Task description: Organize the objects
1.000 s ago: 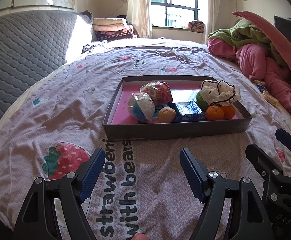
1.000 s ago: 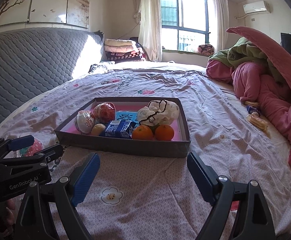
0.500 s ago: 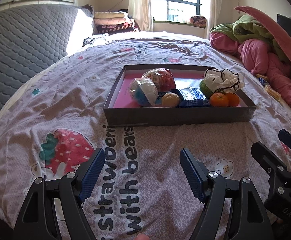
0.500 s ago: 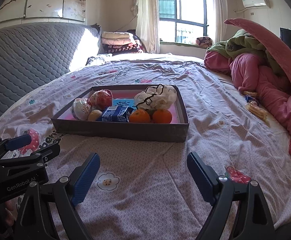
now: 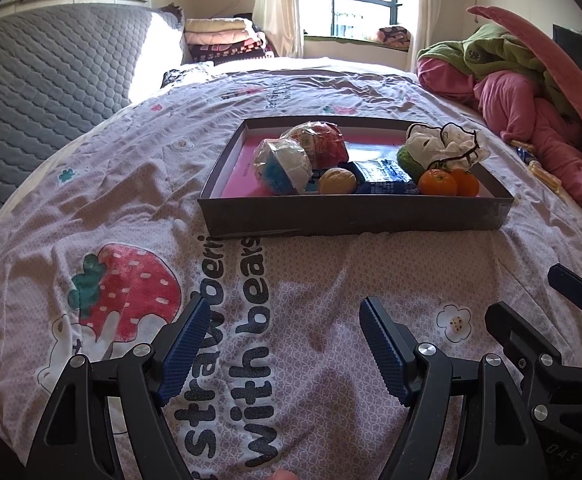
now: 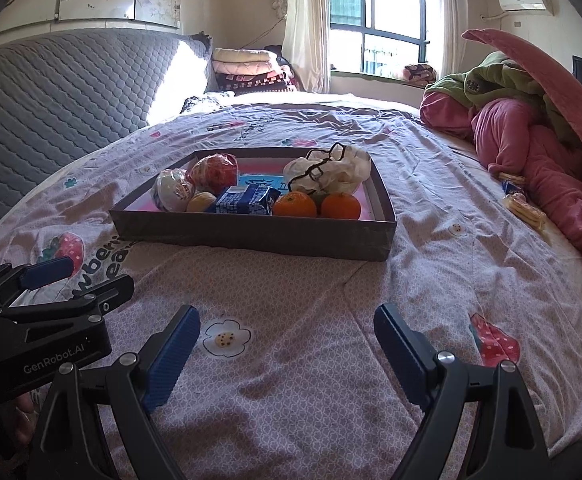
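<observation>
Left wrist view: the left gripper (image 5: 279, 344) hovers low over the bedsheet (image 5: 131, 200), its blue fingers (image 5: 181, 346) spread wide and holding nothing. The tray (image 5: 355, 214) sits at twelve o'clock, well apart from the fingers. Inside it lie two wrapped balls (image 5: 285, 166), a small yellow fruit (image 5: 337, 181), a blue carton (image 5: 383, 176), two oranges (image 5: 447, 182) and a crumpled white bag (image 5: 445, 146). Compared with a second ago the tray looks higher and farther in the frame and more sheet lies between, so the gripper has drawn back and tipped down. The right gripper (image 5: 539, 332) shows at four o'clock.

Right wrist view: the right gripper (image 6: 287, 344) also has its fingers (image 6: 173, 354) wide and empty. The tray (image 6: 251, 232) is at eleven to twelve o'clock, again farther off than before. Loose snack packets (image 6: 521, 200) lie on the sheet at two o'clock, beside the pink bedding (image 6: 539, 160).

Both grippers pulling away empty suggests the tray is loaded; the stray packets are probably what remains.
</observation>
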{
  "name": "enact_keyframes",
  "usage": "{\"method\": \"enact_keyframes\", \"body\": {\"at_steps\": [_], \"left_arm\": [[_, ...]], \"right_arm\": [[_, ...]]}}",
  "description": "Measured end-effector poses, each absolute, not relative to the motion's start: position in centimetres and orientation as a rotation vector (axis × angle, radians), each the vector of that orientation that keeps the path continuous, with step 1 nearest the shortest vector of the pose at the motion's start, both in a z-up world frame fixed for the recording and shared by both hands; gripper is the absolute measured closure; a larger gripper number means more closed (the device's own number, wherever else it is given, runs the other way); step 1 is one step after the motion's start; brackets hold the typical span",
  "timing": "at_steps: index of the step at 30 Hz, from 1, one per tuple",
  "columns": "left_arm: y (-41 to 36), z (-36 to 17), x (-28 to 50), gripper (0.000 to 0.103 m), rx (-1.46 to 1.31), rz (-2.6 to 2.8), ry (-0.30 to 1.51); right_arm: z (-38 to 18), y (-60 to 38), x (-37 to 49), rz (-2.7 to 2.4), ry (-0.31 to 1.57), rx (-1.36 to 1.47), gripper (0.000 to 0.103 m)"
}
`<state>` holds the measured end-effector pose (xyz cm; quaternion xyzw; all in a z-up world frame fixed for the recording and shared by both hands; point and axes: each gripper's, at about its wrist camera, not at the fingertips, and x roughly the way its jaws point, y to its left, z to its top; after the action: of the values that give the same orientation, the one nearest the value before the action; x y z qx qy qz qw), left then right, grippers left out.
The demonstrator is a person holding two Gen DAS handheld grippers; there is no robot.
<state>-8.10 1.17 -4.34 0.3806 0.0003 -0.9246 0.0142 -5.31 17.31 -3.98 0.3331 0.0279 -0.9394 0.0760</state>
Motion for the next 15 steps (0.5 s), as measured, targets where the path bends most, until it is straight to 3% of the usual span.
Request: {"method": "enact_keyframes", "body": {"at_steps": [15], "left_arm": [[0.46,-4.86,-8.05,0.025,1.135,-2.881,0.014]], "right_arm": [[-4.53,16.74,-5.30,-2.818,0.088,0.967,0.015]]}}
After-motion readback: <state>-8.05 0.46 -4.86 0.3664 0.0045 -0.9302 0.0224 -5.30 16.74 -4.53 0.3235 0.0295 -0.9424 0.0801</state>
